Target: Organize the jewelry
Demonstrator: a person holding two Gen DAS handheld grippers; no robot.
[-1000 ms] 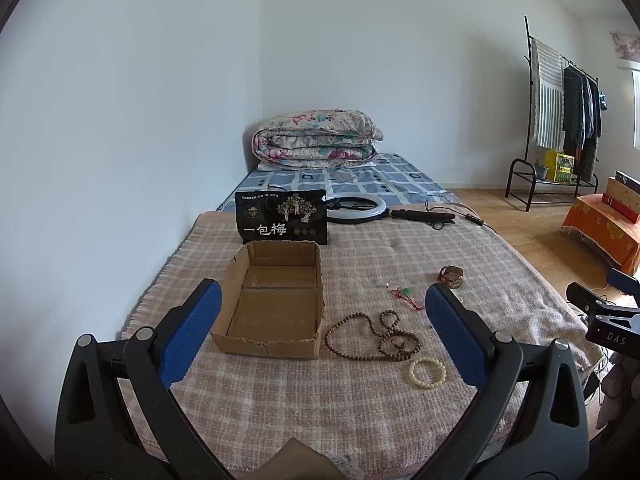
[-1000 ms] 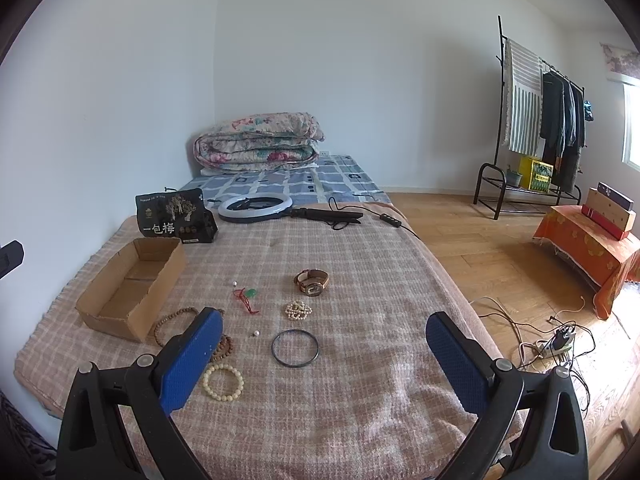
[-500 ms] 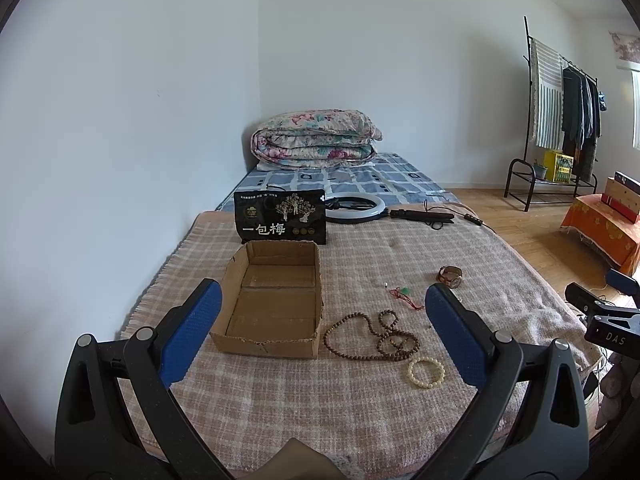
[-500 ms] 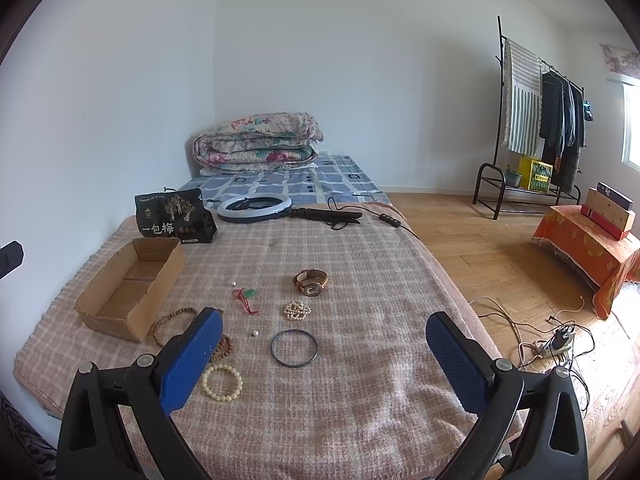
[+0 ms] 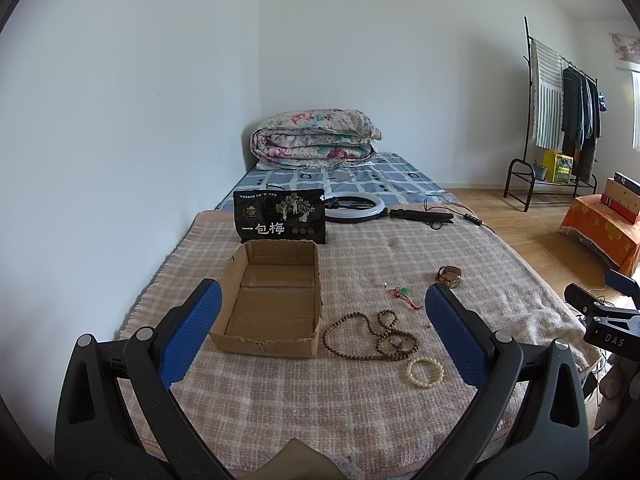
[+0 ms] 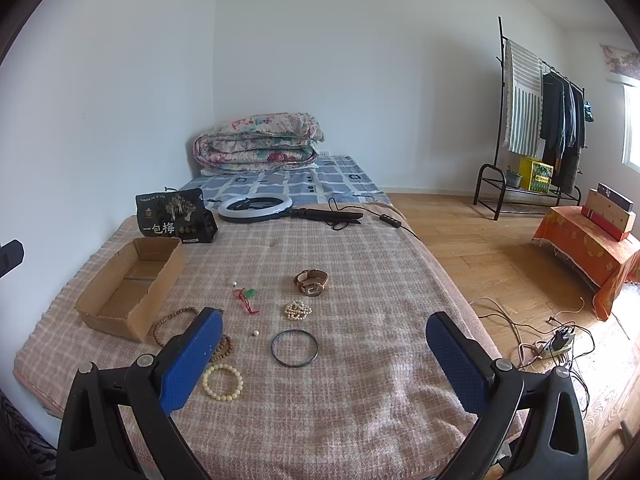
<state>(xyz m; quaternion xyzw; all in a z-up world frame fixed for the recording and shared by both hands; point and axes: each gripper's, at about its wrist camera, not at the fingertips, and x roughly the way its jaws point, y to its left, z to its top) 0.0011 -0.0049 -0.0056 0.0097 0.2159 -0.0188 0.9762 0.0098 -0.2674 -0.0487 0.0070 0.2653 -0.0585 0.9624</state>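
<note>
Cardboard is what I am steering by: the open cardboard box (image 5: 272, 300) is sitting empty on the checked blanket (image 6: 360, 380) of the bed, and nothing has gone into it yet, so I am judging this to be the very start, with a first piece yet to be picked. I am holding the left gripper (image 5: 322, 336) above the near edge of the blanket, its fingers spread wide and gripping nothing; the right gripper (image 6: 320, 360) is hovering likewise, fingers released and empty.

Just right of the box lies the long wooden bead necklace (image 5: 372, 334), with the pale bead bracelet (image 5: 425, 372) nearer me than it. Further right of the box I am seeing the dark bangle (image 6: 294, 348), the small pearl bracelet (image 6: 297, 309), the red-corded green pendant (image 6: 247, 296) and the watch (image 6: 311, 282) furthest from me.

The box's long axis is running away from me toward the black printed bag (image 5: 280, 222), its mouth facing up. The necklace is sprawling in loops, with no single heading. For the next move I would be lowering one gripper onto a piece and pinching low against the soft blanket.
</note>
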